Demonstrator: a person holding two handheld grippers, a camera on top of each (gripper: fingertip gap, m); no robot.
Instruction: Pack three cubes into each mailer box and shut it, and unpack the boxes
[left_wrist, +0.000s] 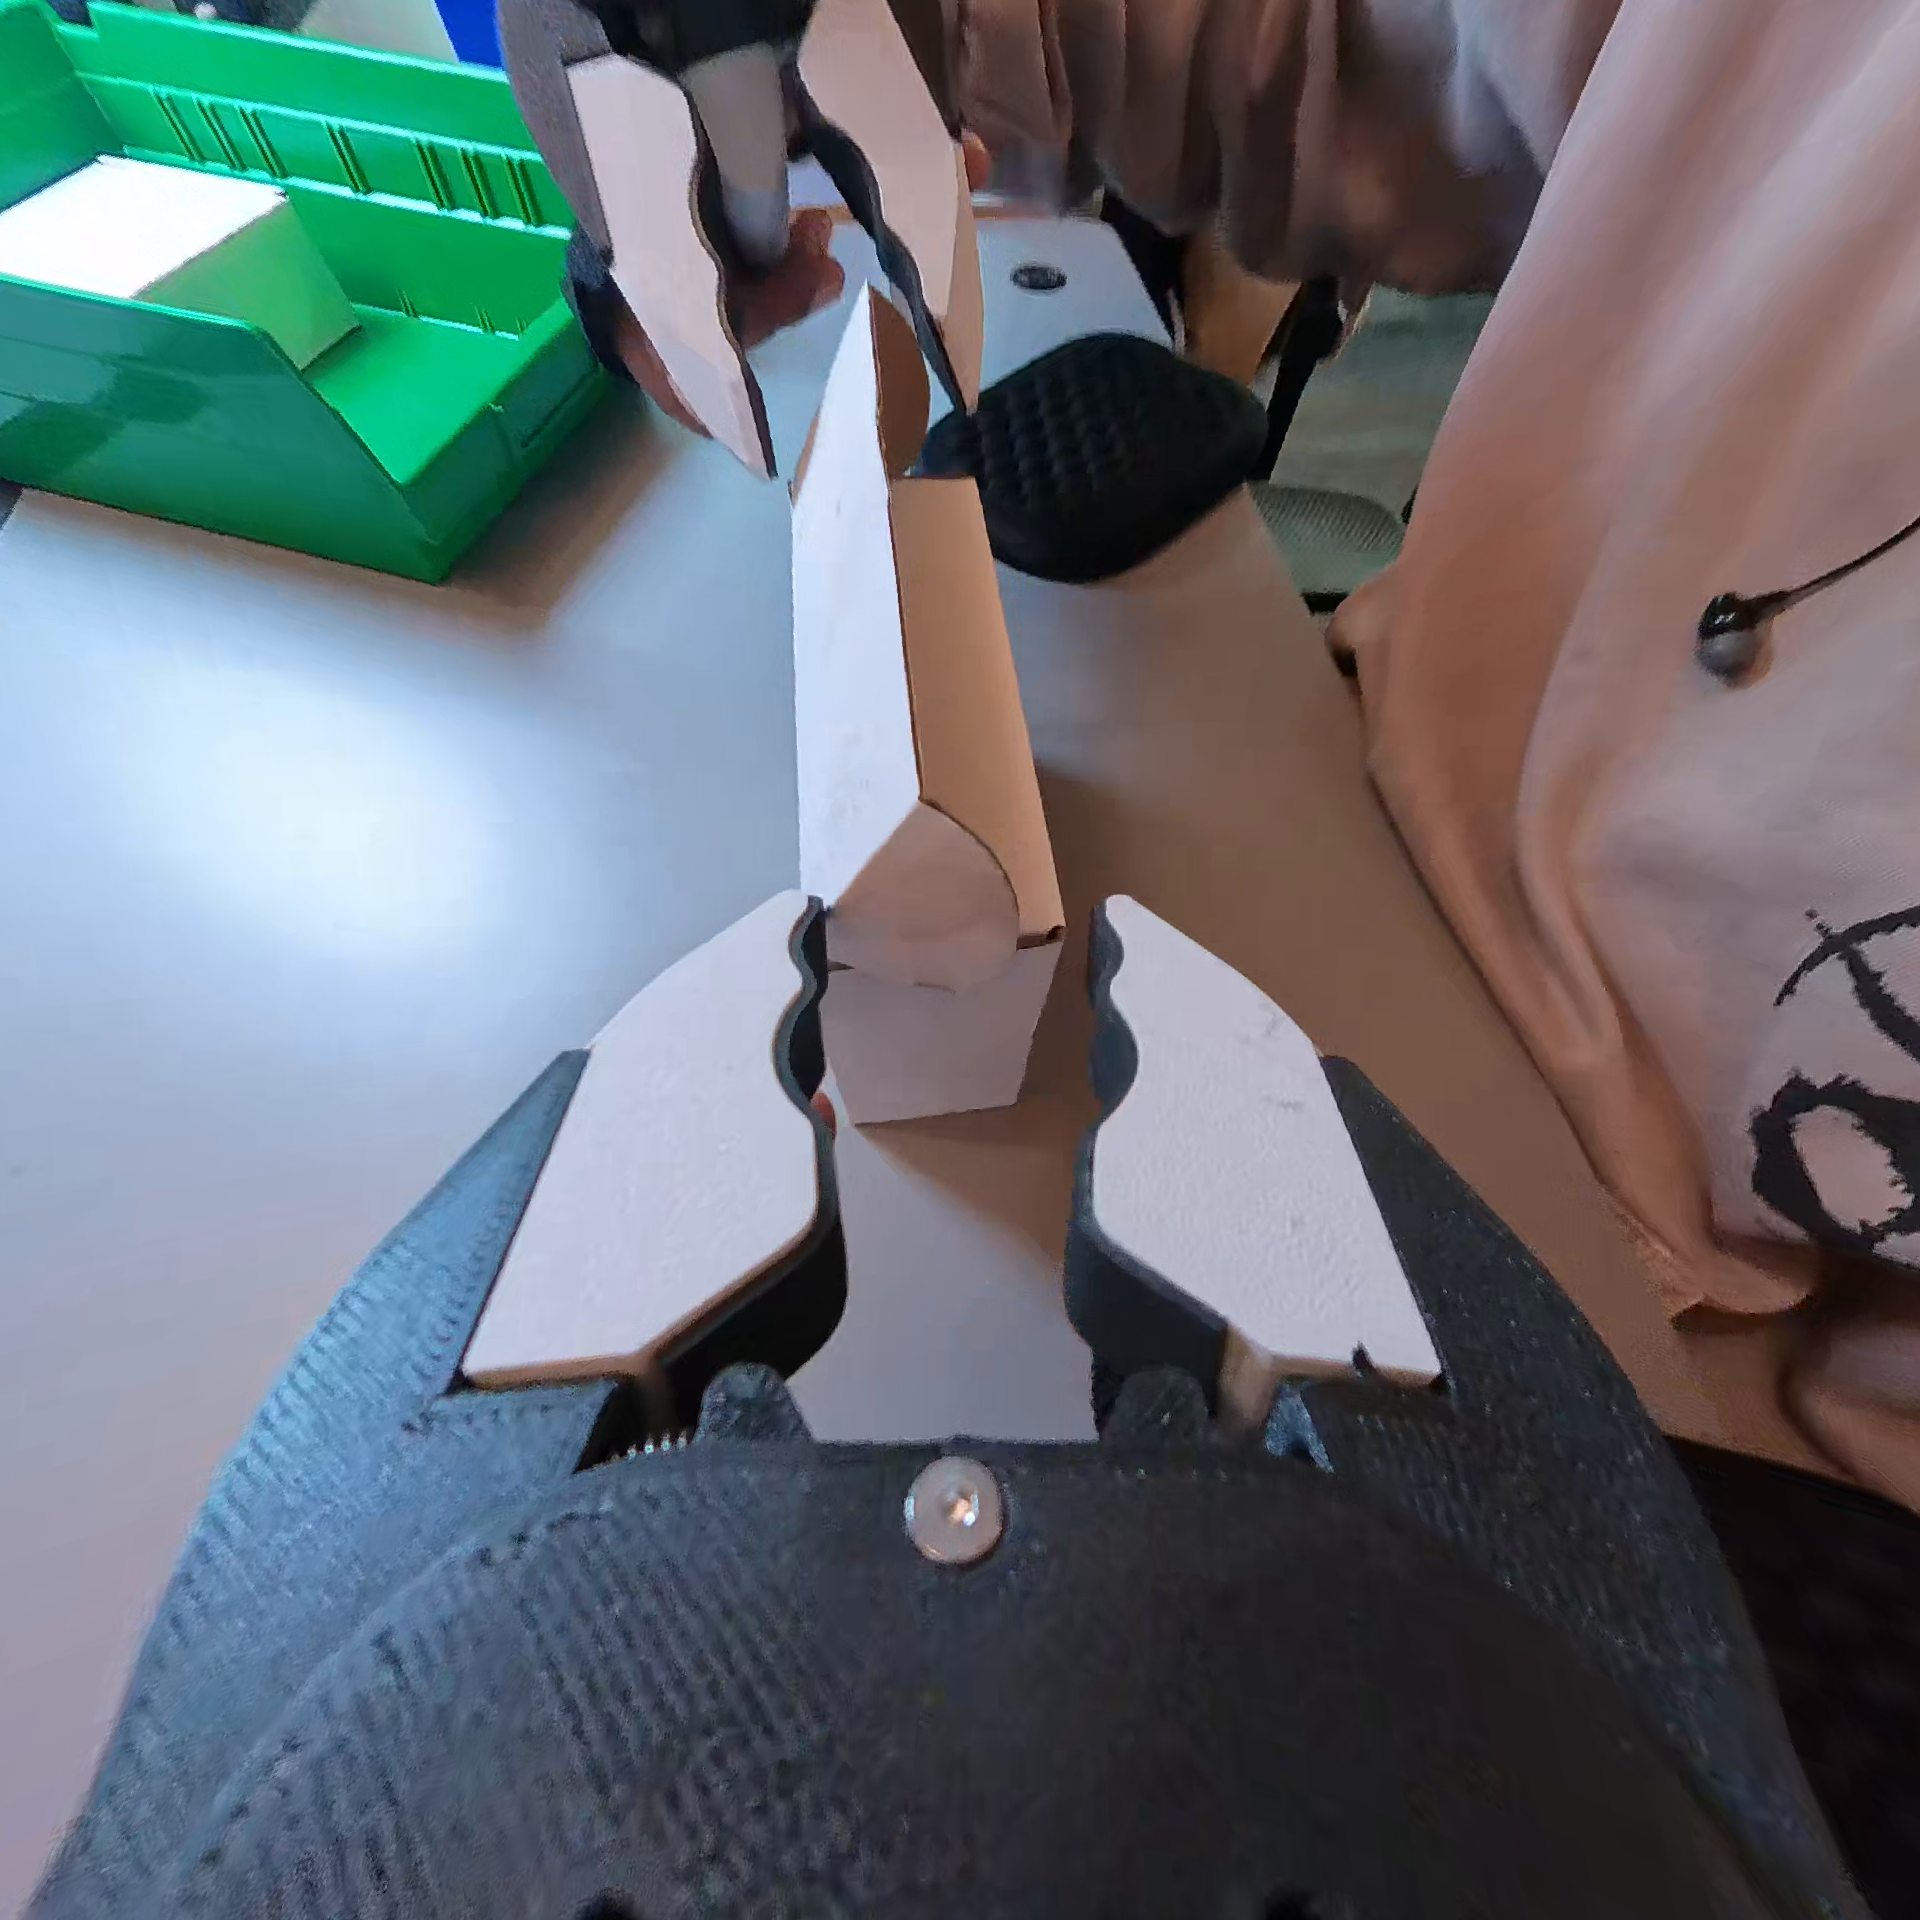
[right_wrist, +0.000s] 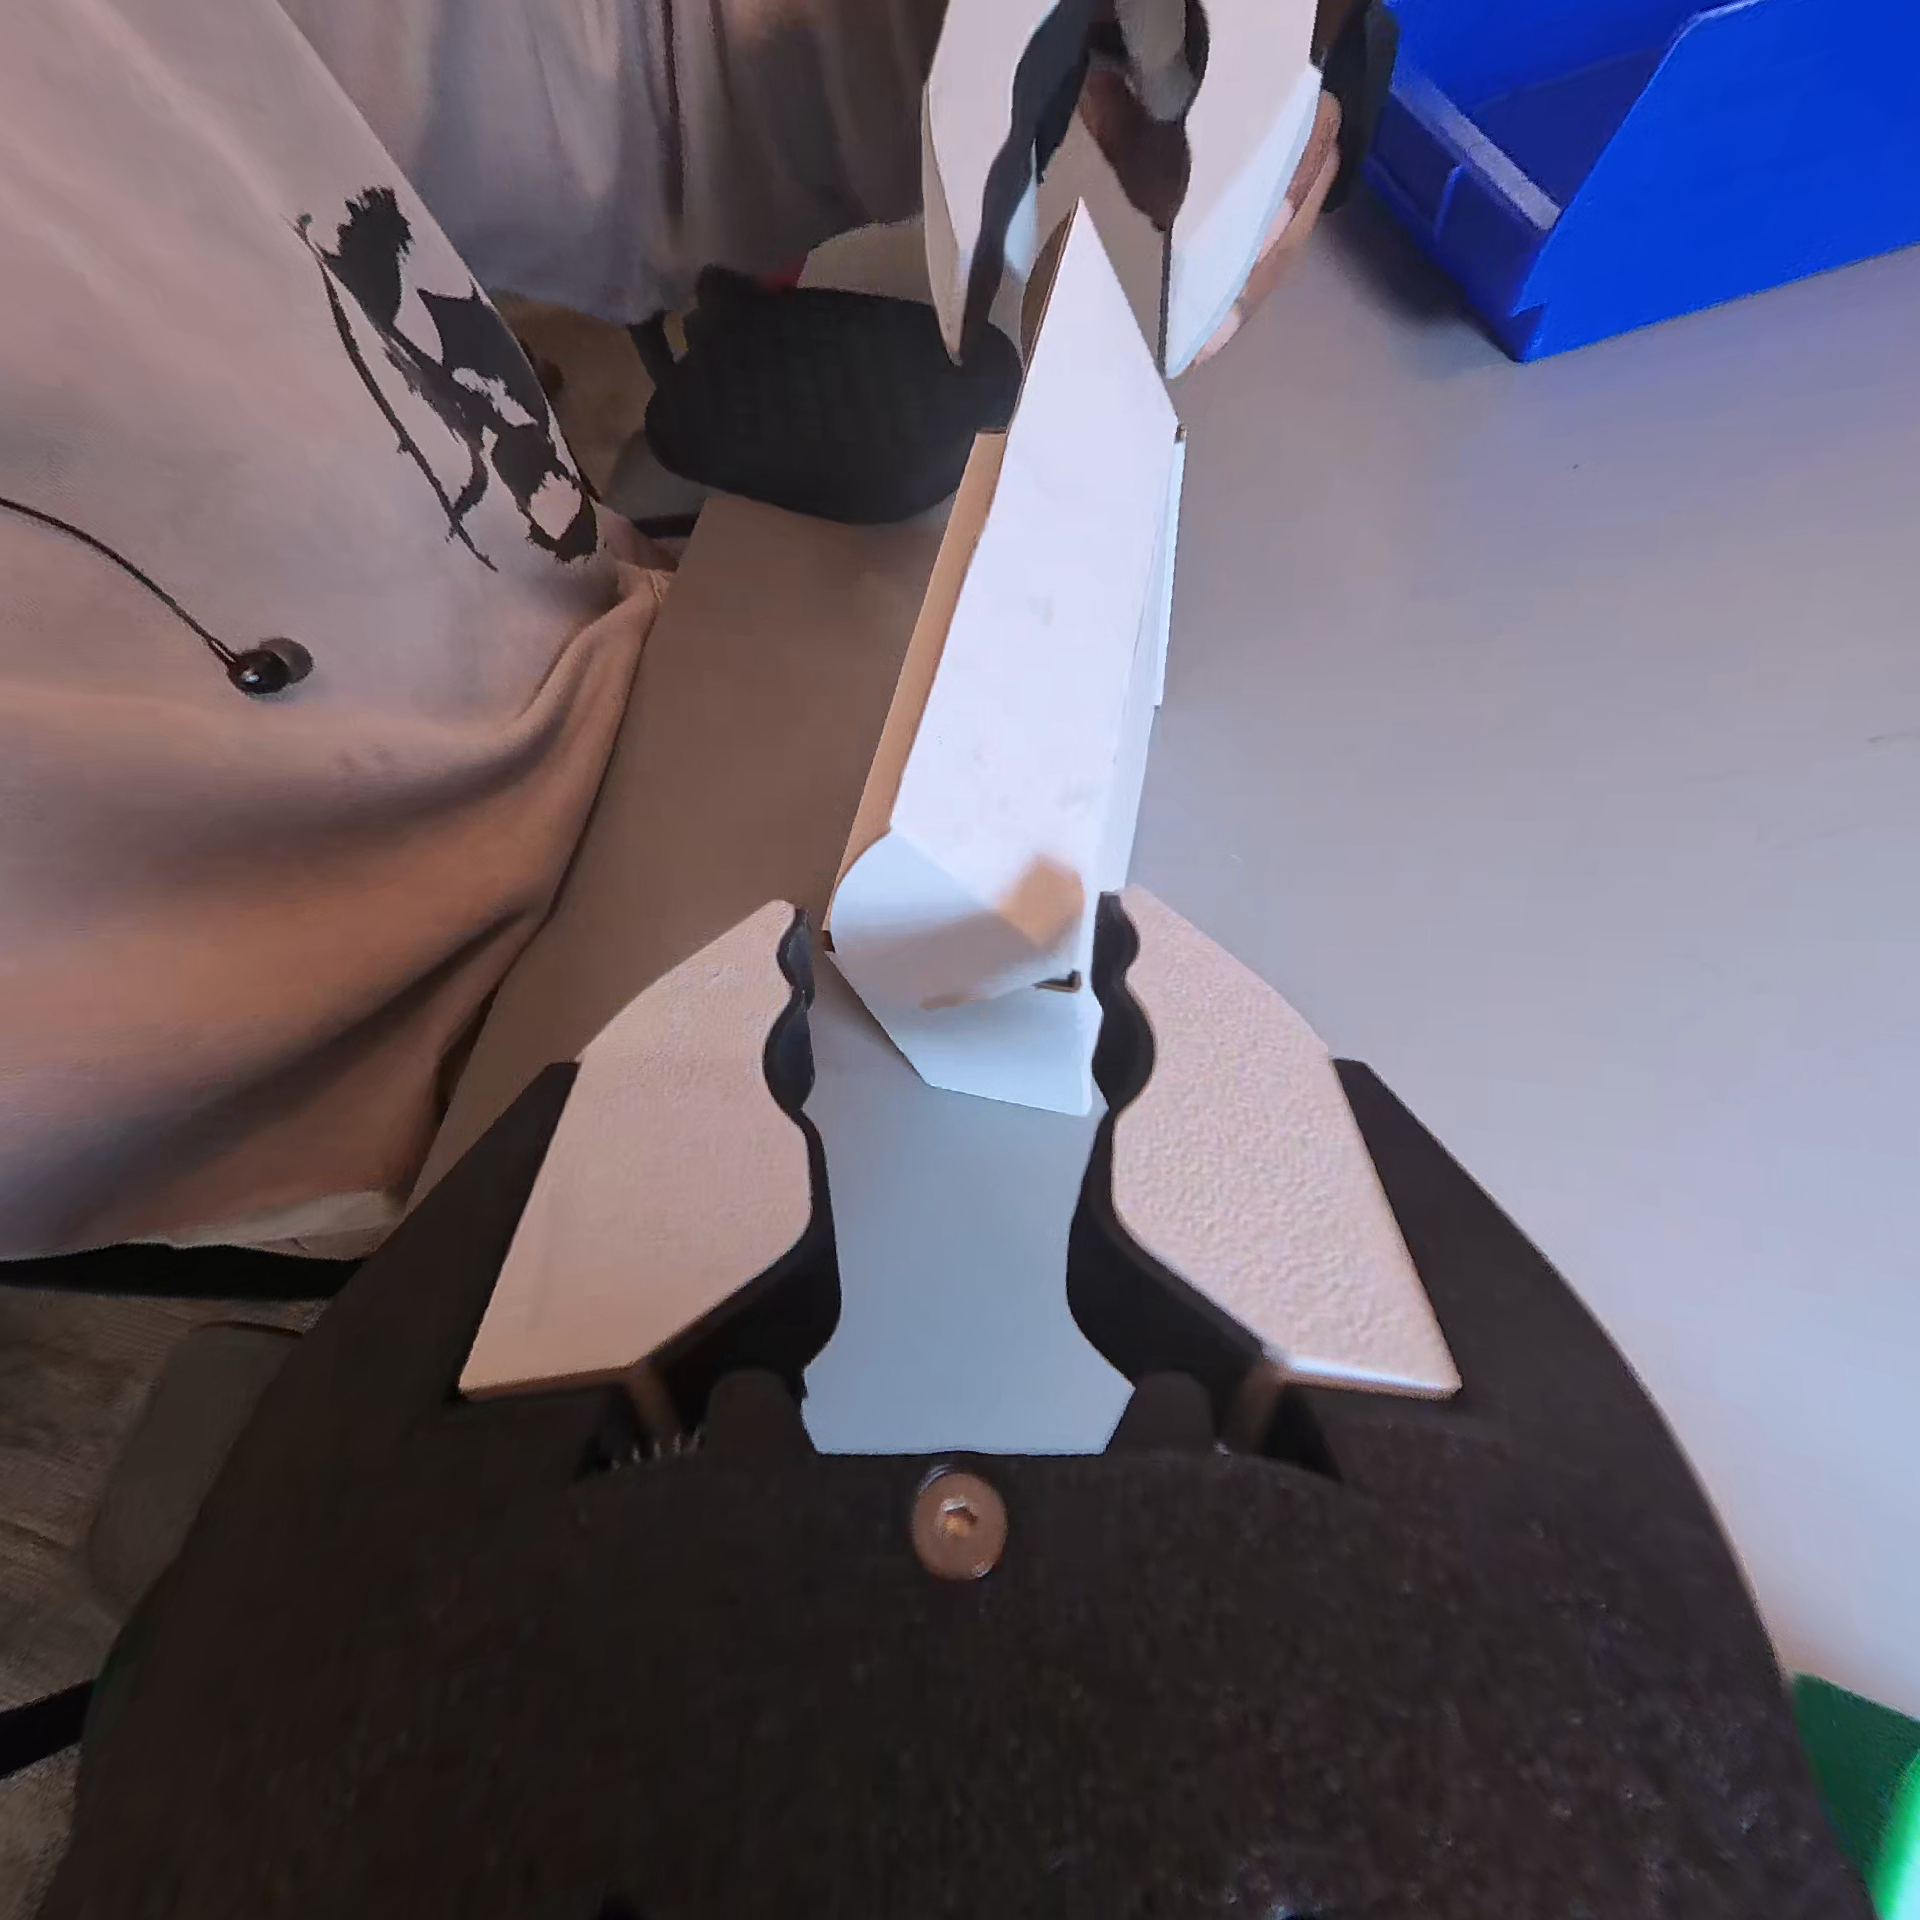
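Note:
A white mailer box (left_wrist: 852, 675) lies on the grey table between my two grippers, seen end-on, with its lid raised steeply and a rounded side flap at each end. My left gripper (left_wrist: 951, 925) is open around the near end; its left finger touches the flap, and the right finger stands apart. My right gripper (left_wrist: 864, 436) straddles the far end. In the right wrist view the box (right_wrist: 1039, 675) fills the gap of my open right gripper (right_wrist: 956, 920), and the left gripper (right_wrist: 1065, 358) shows at the far end. No cubes are visible.
A green bin (left_wrist: 260, 416) holding a white box (left_wrist: 135, 223) stands at the back left. A blue bin (right_wrist: 1662, 187) stands beyond the box in the right wrist view. A black chair part (left_wrist: 1101, 447) and a person's pale shirt (left_wrist: 1662, 727) are at the table edge.

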